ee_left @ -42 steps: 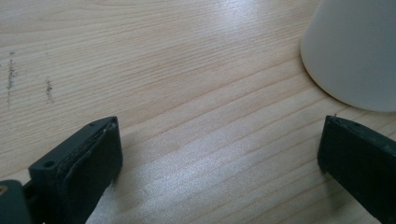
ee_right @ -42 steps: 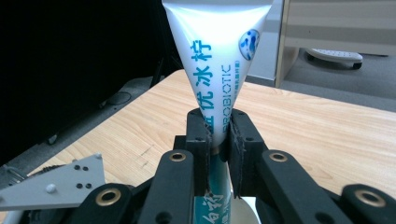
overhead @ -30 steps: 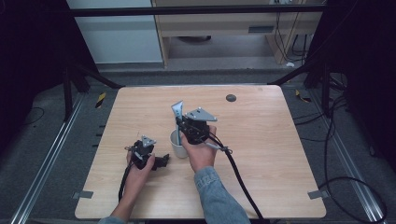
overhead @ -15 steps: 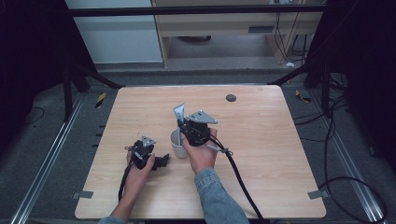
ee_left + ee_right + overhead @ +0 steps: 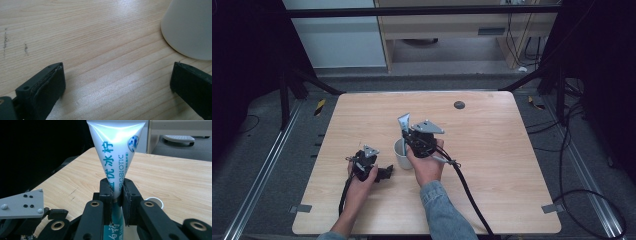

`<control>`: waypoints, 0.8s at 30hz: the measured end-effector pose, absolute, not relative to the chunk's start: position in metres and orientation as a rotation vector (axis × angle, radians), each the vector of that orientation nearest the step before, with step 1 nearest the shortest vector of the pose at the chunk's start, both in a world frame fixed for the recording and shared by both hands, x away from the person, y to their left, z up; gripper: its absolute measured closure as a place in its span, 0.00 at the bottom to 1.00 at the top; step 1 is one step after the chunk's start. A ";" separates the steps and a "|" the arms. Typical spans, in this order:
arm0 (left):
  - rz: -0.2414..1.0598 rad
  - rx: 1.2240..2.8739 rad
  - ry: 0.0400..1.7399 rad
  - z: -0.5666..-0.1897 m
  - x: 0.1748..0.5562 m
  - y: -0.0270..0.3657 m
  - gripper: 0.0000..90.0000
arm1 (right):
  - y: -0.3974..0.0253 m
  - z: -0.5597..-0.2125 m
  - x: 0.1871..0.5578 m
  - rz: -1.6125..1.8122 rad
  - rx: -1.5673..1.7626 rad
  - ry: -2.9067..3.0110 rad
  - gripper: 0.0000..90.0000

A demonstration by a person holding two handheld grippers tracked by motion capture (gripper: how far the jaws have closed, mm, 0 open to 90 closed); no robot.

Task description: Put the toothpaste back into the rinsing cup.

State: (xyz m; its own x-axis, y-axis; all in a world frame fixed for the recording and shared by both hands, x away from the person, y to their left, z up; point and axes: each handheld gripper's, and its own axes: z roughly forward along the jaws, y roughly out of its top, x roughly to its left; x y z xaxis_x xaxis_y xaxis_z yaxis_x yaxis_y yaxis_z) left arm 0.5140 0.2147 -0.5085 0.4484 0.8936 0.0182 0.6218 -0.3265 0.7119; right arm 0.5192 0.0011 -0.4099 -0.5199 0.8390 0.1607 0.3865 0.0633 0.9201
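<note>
Tube look: a soft silvery-white toothpaste tube (image 5: 115, 157) with teal Chinese characters, the word PROBIOTIC running along its length and a small round blue emblem near the wide flat crimped end; it turns teal lower down, below the jaws.
Tube place: in the high view the toothpaste tube (image 5: 404, 125) stands in the air over the middle of the counter (image 5: 492, 150), just above the white cup (image 5: 402, 154), its lower end hidden behind the tool.
Tube axis: long axis roughly upright, crimped end on top, lower part heading down towards the cup; whether it reaches into the cup cannot be told.
Right tool: the right tool (image 5: 117, 195) is clenched on the tube, one jaw pressed to each flat side about midway along it; the right hand (image 5: 427, 167) holds it just right of the cup.
Left tool: the left tool (image 5: 117, 82) has its jaws spread wide with bare wood between them, grasping nothing, low over the counter; the cup's wall (image 5: 187, 27) lies just beyond the far jaw.
Left hand: the left hand (image 5: 359, 180) rests near the counter's near-left part.
Counts: one tube, one cup, two tools, one dark round disc (image 5: 459, 105) set in the far part of the counter.
</note>
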 end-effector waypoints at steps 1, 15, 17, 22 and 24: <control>0.550 2.064 1.263 -0.509 0.514 0.215 0.00 | 0.001 -0.411 0.519 1.453 1.223 1.932 0.89; 0.550 2.064 1.263 -0.508 0.514 0.215 0.00 | 0.001 -0.416 0.520 1.455 1.240 1.947 0.88; 0.550 2.067 1.264 -0.508 0.514 0.215 0.00 | 0.002 -0.417 0.521 1.450 1.241 1.953 0.88; 0.550 2.064 1.263 -0.508 0.514 0.215 0.00 | 0.002 -0.419 0.521 1.452 1.246 1.957 0.88; 0.550 2.064 1.263 -0.508 0.514 0.215 0.00 | 0.002 -0.419 0.522 1.453 1.249 1.958 0.88</control>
